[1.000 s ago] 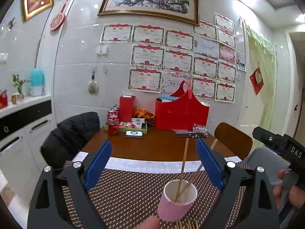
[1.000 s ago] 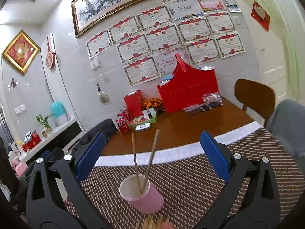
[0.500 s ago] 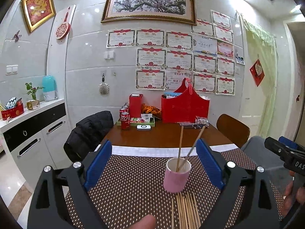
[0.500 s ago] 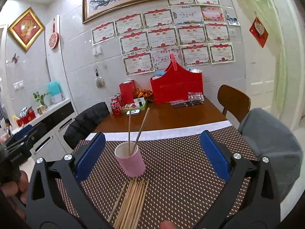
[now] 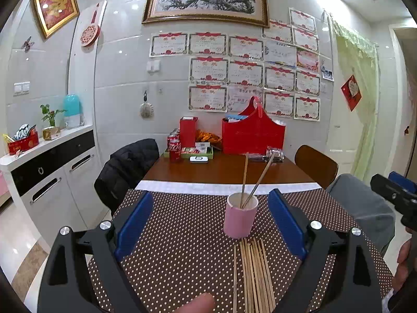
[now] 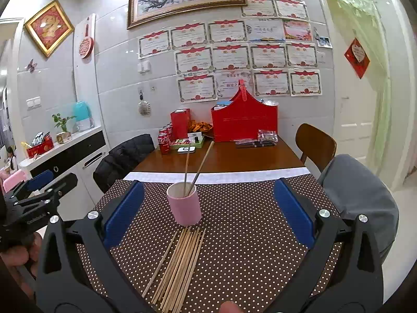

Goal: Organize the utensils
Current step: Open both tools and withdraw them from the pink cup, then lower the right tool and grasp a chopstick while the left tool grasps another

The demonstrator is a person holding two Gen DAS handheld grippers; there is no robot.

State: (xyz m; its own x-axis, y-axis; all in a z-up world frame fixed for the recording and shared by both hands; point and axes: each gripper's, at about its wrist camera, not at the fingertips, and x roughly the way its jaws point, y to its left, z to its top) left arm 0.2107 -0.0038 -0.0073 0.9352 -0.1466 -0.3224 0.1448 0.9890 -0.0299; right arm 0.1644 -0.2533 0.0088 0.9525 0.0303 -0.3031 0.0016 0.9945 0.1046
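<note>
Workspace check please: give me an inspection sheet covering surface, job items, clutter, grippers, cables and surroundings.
Surface: dotted brown placemat on a wooden table.
Job's things: pink cup upright, holding two chopsticks; loose chopstick bundle flat on the mat beside it.
Clutter: red basket, cola cans, green tray at the far end.
Grippers: left gripper open, empty; right gripper open, empty.
Cables: nothing seen.
Surroundings: black jacket on a chair, wooden chair, certificates on wall.

We lose the near ends of the loose chopsticks (image 5: pixel 254 276) at the bottom edge; certificates (image 6: pixel 230 57) carry unreadably small print.
</note>
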